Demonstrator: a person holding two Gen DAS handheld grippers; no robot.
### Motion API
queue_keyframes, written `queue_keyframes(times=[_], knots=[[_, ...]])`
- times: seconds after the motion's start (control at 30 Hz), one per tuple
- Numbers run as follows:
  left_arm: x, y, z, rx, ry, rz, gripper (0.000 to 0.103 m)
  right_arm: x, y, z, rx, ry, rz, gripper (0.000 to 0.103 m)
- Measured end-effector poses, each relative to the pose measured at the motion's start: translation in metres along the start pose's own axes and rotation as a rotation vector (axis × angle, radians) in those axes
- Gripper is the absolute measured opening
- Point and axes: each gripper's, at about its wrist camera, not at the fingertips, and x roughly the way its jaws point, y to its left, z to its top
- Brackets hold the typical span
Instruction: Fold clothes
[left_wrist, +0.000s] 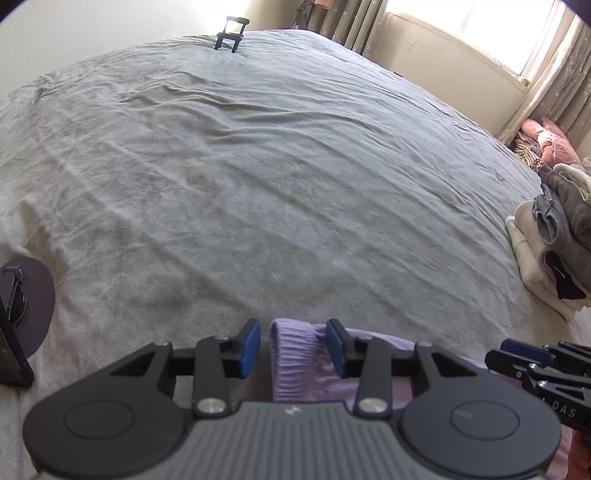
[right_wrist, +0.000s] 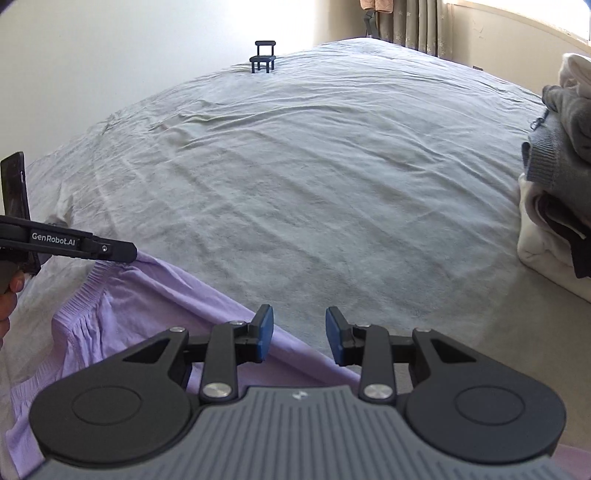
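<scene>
Between the left gripper's parted fingers lies the lilac garment's waistband, unclamped.

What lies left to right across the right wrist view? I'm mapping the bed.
Left gripper → lilac garment → small black stand → right gripper → stacked clothes pile.

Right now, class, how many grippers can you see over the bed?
2: the left gripper around the lilac garment's waistband, the right gripper at its long edge.

Bright daylight from window, blown out white. Wall overexposed. Strong fisheye bending at edges; bed sharp.
</scene>
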Motion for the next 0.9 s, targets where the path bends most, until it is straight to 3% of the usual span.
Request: queue_keyframes(times=[0.17, 0.2, 0.23, 0.27, 0.4, 0.57, 0.8, 0.87, 0.9], knots=[[0.000, -0.001, -0.002, 0.043, 0.001, 0.007, 0.024, 0.016, 0.021, -0.003, -0.089, 0.040, -0.002, 0.035], [0.000, -0.002, -0.003, 0.057, 0.001, 0.011, 0.023, 0.016, 0.024, -0.004, -0.108, 0.040, -0.006, 0.030], [-0.001, -0.003, -0.003, 0.070, -0.002, 0.013, 0.022, 0.016, 0.027, -0.006, -0.129, 0.040, -0.003, 0.012], [-0.001, -0.005, -0.003, 0.085, -0.008, 0.014, 0.022, 0.016, 0.028, -0.006, -0.133, 0.049, 0.009, 0.001], [-0.007, -0.008, -0.002, 0.112, -0.068, -0.011, 0.021, 0.010, 0.035, -0.005, -0.159, 0.005, -0.043, 0.000], [-0.012, -0.005, 0.002, 0.084, -0.156, -0.039, 0.021, 0.002, 0.030, 0.007, -0.110, -0.121, -0.135, 0.000], [0.011, -0.021, -0.005, 0.197, -0.110, 0.053, 0.023, 0.042, 0.038, 0.002, -0.118, -0.069, -0.197, 0.001], [0.008, -0.025, -0.006, 0.219, -0.117, 0.077, 0.028, 0.041, 0.036, 0.000, -0.088, -0.081, -0.197, 0.003], [0.005, -0.027, -0.005, 0.224, -0.124, 0.086, 0.031, 0.039, 0.035, 0.001, -0.068, -0.083, -0.193, 0.012]])
